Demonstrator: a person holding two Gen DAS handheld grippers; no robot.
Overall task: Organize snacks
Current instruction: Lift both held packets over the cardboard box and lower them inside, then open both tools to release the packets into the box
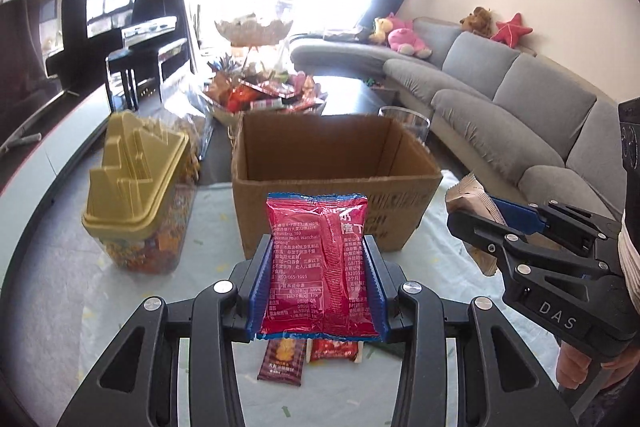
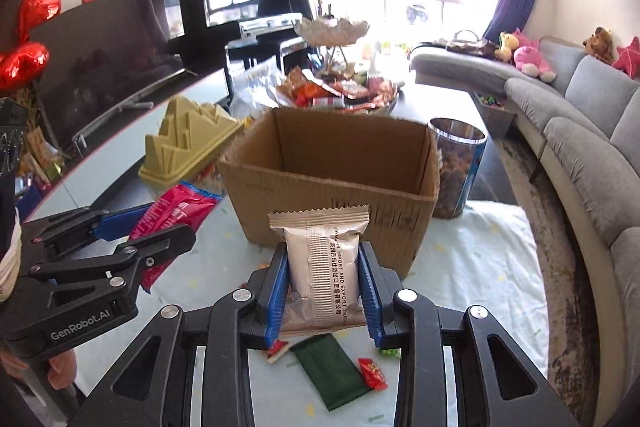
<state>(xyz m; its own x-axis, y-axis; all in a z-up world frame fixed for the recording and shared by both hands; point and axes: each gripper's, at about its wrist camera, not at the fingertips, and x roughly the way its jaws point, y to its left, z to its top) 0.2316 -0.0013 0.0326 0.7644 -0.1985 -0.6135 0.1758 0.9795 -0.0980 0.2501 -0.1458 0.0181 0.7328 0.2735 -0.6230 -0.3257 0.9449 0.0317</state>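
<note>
Left gripper pinching red snack packet upright at frame centre, right gripper clamped on beige snack packet likewise; cardboard box open-topped just beyond both, upper centre of each view. Best carried over the near rim w/ grip kept firm till each pkt hangs clear inside, then let go one at a time, avoiding tipping the yellow-lidded jar at left. Box floor hidden from here, prob. empty; loose pkts e.g. green packet at bottom of frame left for next.
</note>
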